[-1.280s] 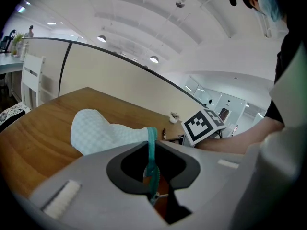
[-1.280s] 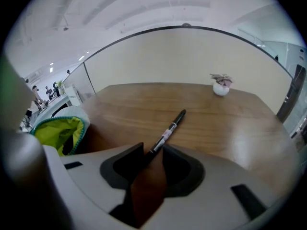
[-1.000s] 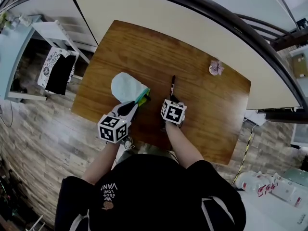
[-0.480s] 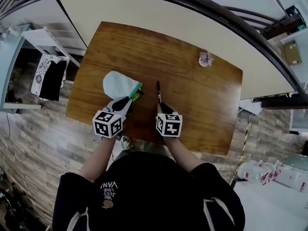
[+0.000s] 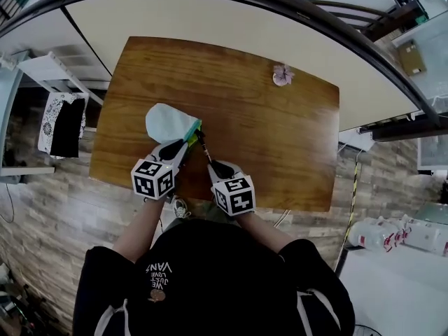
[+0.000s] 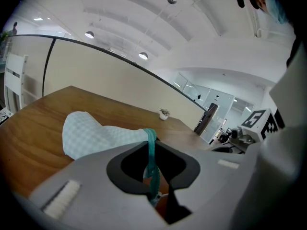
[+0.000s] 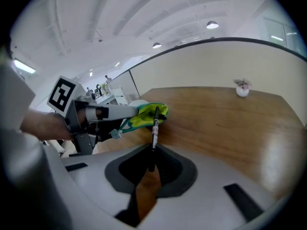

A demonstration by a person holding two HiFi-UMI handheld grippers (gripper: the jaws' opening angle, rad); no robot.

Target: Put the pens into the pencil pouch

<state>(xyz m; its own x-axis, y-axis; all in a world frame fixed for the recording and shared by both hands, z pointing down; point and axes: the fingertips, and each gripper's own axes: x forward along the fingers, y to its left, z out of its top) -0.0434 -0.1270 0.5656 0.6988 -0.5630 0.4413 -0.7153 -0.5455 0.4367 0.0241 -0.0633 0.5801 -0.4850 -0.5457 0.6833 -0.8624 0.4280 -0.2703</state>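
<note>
The pen is clamped by its near end in the right gripper, whose jaws are drawn narrow onto the slim barrel, so most of its length sticks out ahead with the far tip at the yellow-green lined mouth of the pencil pouch; whether the tip is already past the rim I cannot tell. The left gripper has its jaws pinched close on the pouch's teal rim, lifting that lip so the mouth gapes toward the pen. The pouch's pale body lies behind on the left half of the counter, nearer its front edge than its back, and a small flower ornament sits well apart by the far right corner. Judging from this, the risk is at the opening. The mouth is held by one lip only and looks shallow, so a pen pushed in off-line could catch the rim or lining and shove the soft pouch away, or slide underneath it. Held so near one end, the pen could also pivot in the jaws and miss.
</note>
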